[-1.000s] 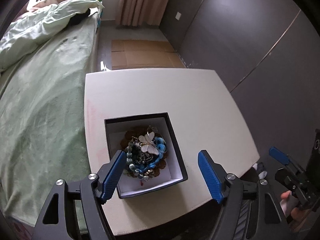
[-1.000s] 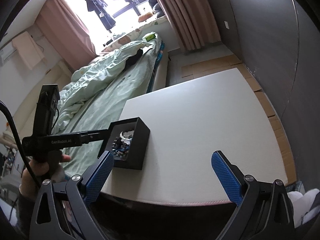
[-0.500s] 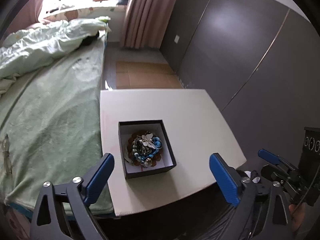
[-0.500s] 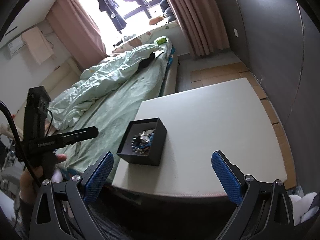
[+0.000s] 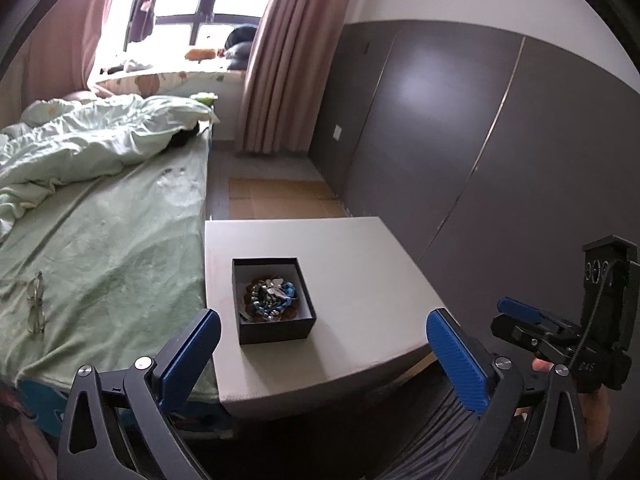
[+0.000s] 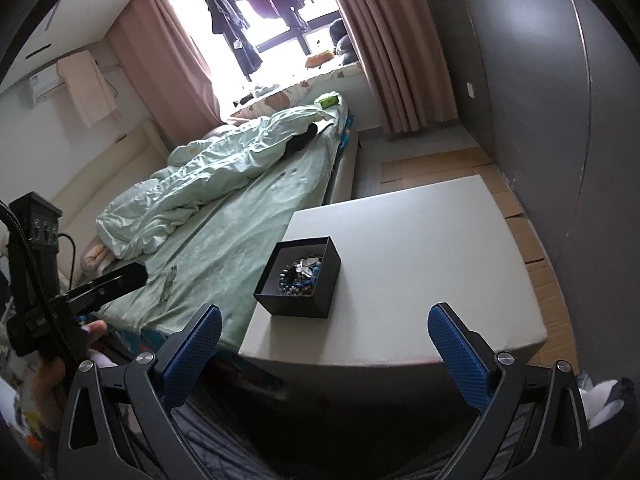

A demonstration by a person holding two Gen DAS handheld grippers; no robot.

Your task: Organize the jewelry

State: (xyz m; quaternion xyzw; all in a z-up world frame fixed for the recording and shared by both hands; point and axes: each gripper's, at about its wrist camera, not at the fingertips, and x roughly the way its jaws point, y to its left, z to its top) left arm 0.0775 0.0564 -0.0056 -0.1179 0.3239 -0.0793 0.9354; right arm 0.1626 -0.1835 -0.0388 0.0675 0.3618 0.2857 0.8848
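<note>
A black open box (image 5: 276,326) with a white lining stands on the white table (image 5: 360,280), near its left edge. It holds a pile of jewelry (image 5: 271,299): blue and brown beads and a white butterfly piece. The box (image 6: 324,298) and the jewelry (image 6: 301,274) also show in the right wrist view. My left gripper (image 5: 323,354) is open and empty, held back from the table's near edge. My right gripper (image 6: 323,354) is open and empty, also off the near edge, and shows in the left wrist view (image 5: 532,322).
A bed with a green sheet (image 5: 100,248) and a rumpled duvet (image 5: 80,144) adjoins the table's left side. A pair of glasses (image 5: 35,300) lies on the sheet. A dark grey wardrobe wall (image 5: 500,140) runs on the right. Cardboard (image 5: 280,198) lies on the floor beyond the table.
Both grippers have pulled back and up from the box, which now looks smaller and farther away. Both stay open and empty. The box has not moved.
</note>
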